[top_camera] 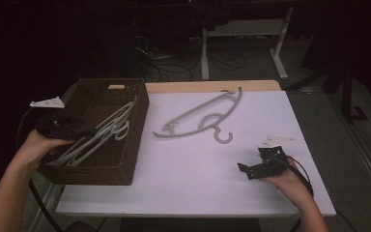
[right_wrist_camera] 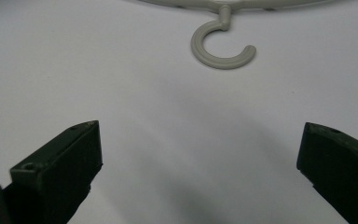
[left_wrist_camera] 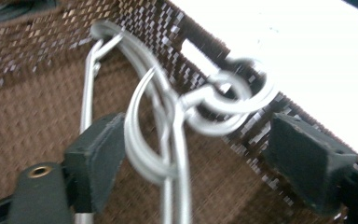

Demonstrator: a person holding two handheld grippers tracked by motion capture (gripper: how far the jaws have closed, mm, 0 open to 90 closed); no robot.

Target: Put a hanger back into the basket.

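The work in hand is packing hangers into the woven basket (top_camera: 125, 164), and everything here is placed against that basket. The left gripper (top_camera: 84, 130) hangs over the basket's interior with its jaws spread apart; in the left gripper view the hangers in the basket (left_wrist_camera: 168, 135) lie between the jaws, but neither pad presses on them, so they look released and resting on the basket floor. One more hanger (top_camera: 200, 118) lies flat on the white table (top_camera: 174, 188), just to the right of the basket, its hook (right_wrist_camera: 221, 49) pointing toward the person. The right gripper (top_camera: 245, 170) rests farther right of the basket, jaws wide and holding nothing. To do this well, I would lift the left gripper straight up so its jaws do not snag the tangled hooks, then grasp the remaining hanger by its neck.
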